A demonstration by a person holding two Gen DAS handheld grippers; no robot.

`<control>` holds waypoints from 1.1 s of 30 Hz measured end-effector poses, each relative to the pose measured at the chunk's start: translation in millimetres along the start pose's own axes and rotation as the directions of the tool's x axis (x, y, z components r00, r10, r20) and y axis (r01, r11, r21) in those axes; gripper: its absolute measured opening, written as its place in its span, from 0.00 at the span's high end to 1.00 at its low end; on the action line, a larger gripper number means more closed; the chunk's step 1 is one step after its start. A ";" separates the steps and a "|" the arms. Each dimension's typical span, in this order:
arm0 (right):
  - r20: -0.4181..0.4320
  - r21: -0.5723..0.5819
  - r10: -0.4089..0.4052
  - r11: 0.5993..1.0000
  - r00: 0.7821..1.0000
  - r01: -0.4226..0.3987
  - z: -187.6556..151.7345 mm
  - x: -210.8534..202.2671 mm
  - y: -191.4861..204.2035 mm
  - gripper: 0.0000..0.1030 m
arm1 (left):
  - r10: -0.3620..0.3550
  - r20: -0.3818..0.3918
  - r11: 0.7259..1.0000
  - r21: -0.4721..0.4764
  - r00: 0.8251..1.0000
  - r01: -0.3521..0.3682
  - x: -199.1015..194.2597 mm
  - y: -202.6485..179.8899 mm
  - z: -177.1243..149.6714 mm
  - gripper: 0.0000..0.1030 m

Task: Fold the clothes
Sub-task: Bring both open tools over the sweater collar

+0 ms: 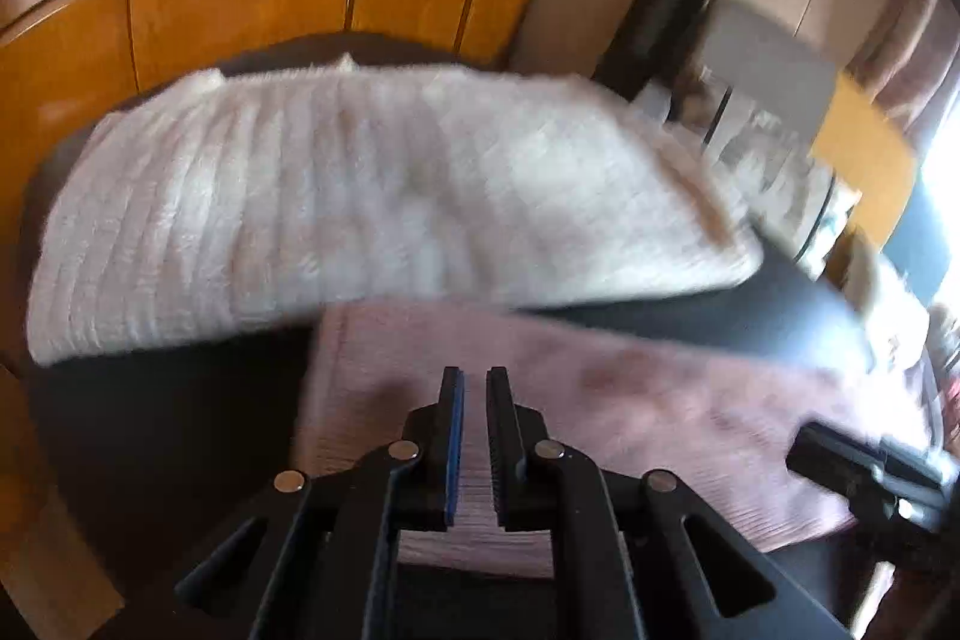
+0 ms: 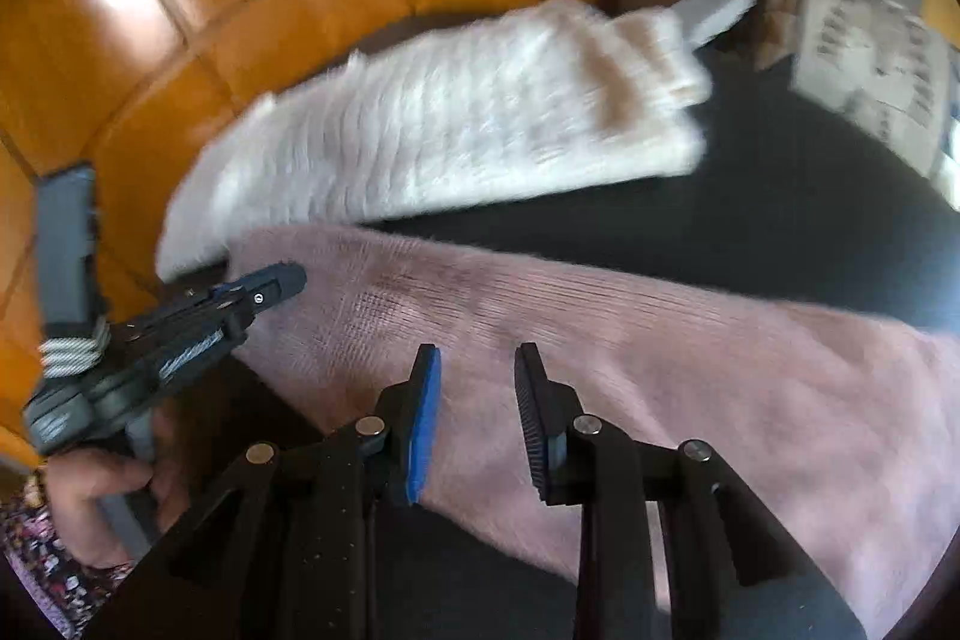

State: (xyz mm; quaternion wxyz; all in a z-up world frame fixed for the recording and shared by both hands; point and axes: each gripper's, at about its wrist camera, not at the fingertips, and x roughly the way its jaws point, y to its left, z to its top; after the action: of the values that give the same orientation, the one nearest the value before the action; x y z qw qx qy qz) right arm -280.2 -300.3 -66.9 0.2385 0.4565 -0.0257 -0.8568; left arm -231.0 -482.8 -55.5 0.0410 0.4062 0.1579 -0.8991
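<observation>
The pink knit garment [image 2: 600, 340] is lying flat on the dark counter [image 2: 780, 196], its long axis running from ten o'clock to four o'clock in the right wrist view. Its surface is ribbed, soft and slightly fuzzy; blur is hiding finer detail. The left hand-held gripper [image 2: 294, 277] is sitting at the ten o'clock end, nearly closed, though whether it is pinching the cloth cannot be told. The right hand-held gripper [image 2: 477, 358] is hovering over the garment's middle, partly open and holding nothing, so it is judged the nearer to the free four o'clock end. A white ribbed garment [image 2: 450, 124] is lying at twelve o'clock, just beyond the pink one.
</observation>
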 end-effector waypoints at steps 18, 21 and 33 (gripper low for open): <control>-0.065 0.443 -0.404 0.807 0.912 0.389 -194.1 -214.9 -223.9 0.73 | -0.176 -0.271 0.716 0.624 0.946 0.312 -15.3 -331.8 -118.7 0.92; -0.003 0.408 -0.388 0.841 0.921 0.356 -209.7 -216.9 -219.9 0.71 | -0.157 -0.200 0.677 0.692 0.967 0.253 -17.8 -328.9 -130.3 0.87; 0.032 0.444 -0.410 0.823 0.911 0.355 -183.4 -286.4 -290.9 0.58 | -0.187 -0.182 0.791 0.555 0.965 0.258 -8.9 -394.2 -96.2 0.86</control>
State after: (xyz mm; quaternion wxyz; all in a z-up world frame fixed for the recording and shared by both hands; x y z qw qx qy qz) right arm -112.1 112.8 -29.1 -0.0467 0.4383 -0.1361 -0.8873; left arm -235.6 -79.6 -9.8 -0.1989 0.4304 -0.0716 -0.8775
